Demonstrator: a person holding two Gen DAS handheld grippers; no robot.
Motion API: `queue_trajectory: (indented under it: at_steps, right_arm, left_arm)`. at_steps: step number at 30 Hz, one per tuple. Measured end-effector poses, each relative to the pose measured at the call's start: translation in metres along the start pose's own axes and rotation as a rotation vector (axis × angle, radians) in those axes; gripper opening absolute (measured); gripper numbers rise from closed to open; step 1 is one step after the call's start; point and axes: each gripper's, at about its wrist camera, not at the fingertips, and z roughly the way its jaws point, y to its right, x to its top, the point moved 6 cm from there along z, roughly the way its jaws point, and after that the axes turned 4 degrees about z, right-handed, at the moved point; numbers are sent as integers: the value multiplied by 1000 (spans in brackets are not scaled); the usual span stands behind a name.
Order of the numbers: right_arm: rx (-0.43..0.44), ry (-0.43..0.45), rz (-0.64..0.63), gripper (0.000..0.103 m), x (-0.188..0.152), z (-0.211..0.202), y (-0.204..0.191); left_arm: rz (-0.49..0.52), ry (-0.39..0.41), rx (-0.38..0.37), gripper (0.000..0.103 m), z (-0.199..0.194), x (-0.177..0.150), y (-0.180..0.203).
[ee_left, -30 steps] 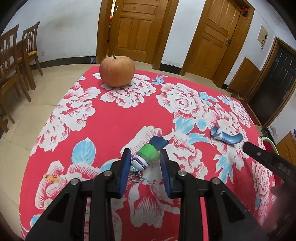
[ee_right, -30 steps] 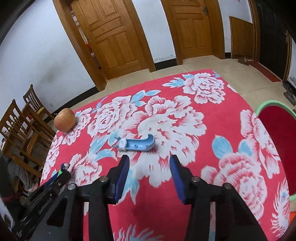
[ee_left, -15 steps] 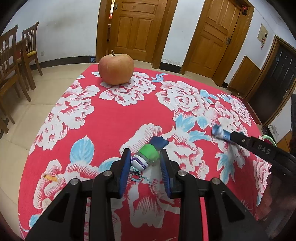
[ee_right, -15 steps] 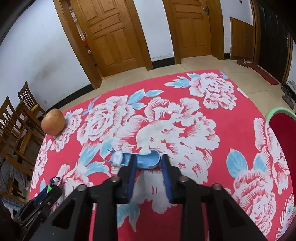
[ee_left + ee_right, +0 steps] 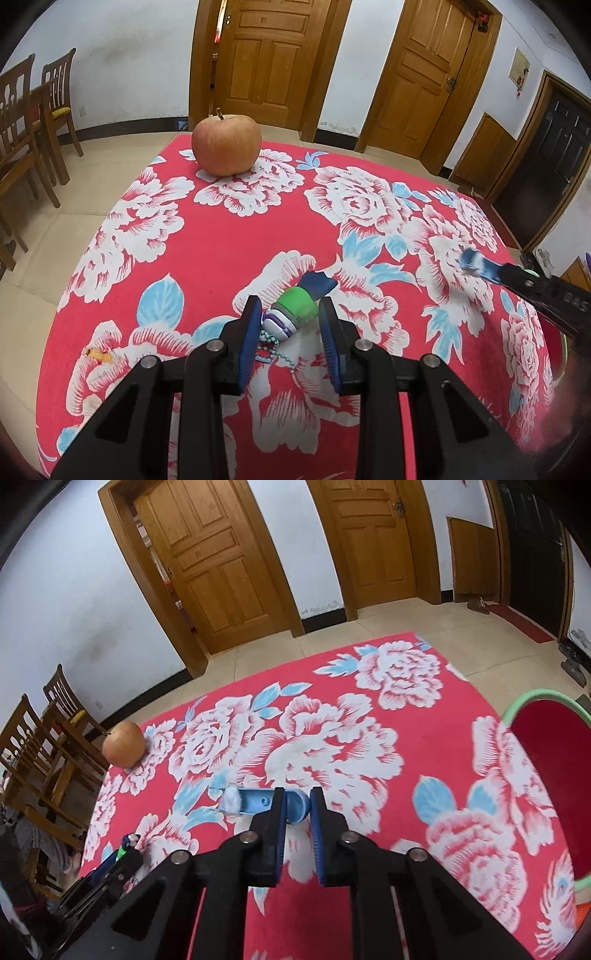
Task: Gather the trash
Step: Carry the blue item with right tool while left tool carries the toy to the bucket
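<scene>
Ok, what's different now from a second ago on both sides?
The right gripper came forward to the blue plastic piece; its fingers have just been closing and now pinch the piece's rounded end. It looks slightly lifted in the left view. The left gripper stayed put around the green-and-purple toy. The apple hasn't moved.

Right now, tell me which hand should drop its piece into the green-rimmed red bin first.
Right, probably. The right gripper has just closed on the light blue plastic piece with a white tuft, and the green-rimmed red bin sits on its side. The left gripper holds the green and purple toy farther away.
</scene>
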Motion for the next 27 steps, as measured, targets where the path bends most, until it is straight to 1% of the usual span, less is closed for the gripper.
queue_trajectory:
  at_steps: [8, 14, 19, 23, 27]
  right_arm:
    - [11, 59, 33, 14, -2, -47, 24]
    - [0, 118, 96, 14, -3, -85, 55]
    - [-22, 163, 144, 14, -4, -114, 85]
    - [-40, 204, 180, 14, -6, -137, 109]
    - [-64, 234, 208, 14, -6, -153, 131]
  left_arm:
    - [21, 17, -26, 31, -6, 0, 9]
    - [38, 26, -24, 31, -11, 3, 15]
    - [66, 55, -32, 31, -28, 9, 28]
    - [85, 62, -69, 31, -41, 13, 45]
    - [110, 66, -119, 31, -52, 14, 70]
